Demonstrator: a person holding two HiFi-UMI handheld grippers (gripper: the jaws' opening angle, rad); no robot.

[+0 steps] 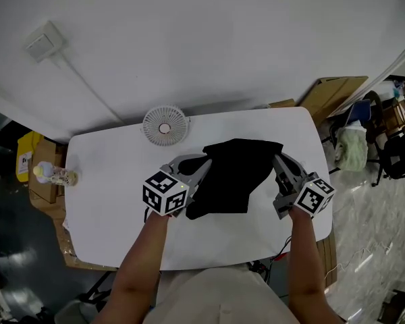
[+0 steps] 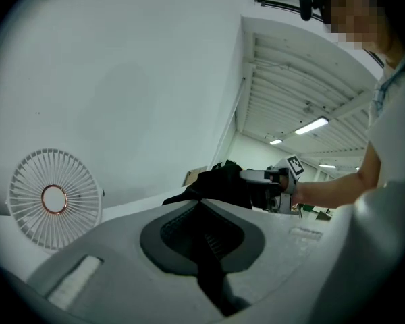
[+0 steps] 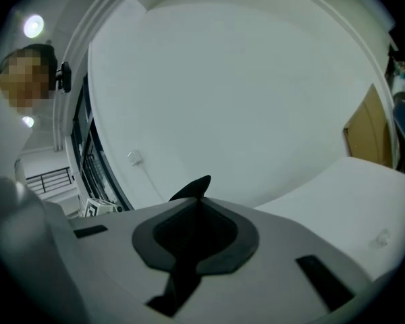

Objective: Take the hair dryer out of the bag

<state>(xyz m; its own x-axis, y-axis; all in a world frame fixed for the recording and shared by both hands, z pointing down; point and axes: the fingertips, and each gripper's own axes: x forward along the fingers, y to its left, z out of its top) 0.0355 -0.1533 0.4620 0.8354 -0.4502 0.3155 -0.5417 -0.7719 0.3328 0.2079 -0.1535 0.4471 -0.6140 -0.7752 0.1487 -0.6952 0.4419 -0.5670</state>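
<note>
So, head view first: the black bag [image 1: 235, 174] sits mid-frame over the white tabletop [image 1: 108, 201], stretched between both tongs. The left tongs [image 1: 206, 164] pinch its left edge and the right tongs [image 1: 278, 159] pinch its right edge (can't make out the hair dryer itself). A small white fan [image 1: 165, 125] stands at the tabletop's upper edge.

Left gripper view: jaws clamped on black fabric, bag bunched just ahead, fan at lower left.

Right gripper view: jaws clamped too, a black corner of the bag poking out between them.
</note>
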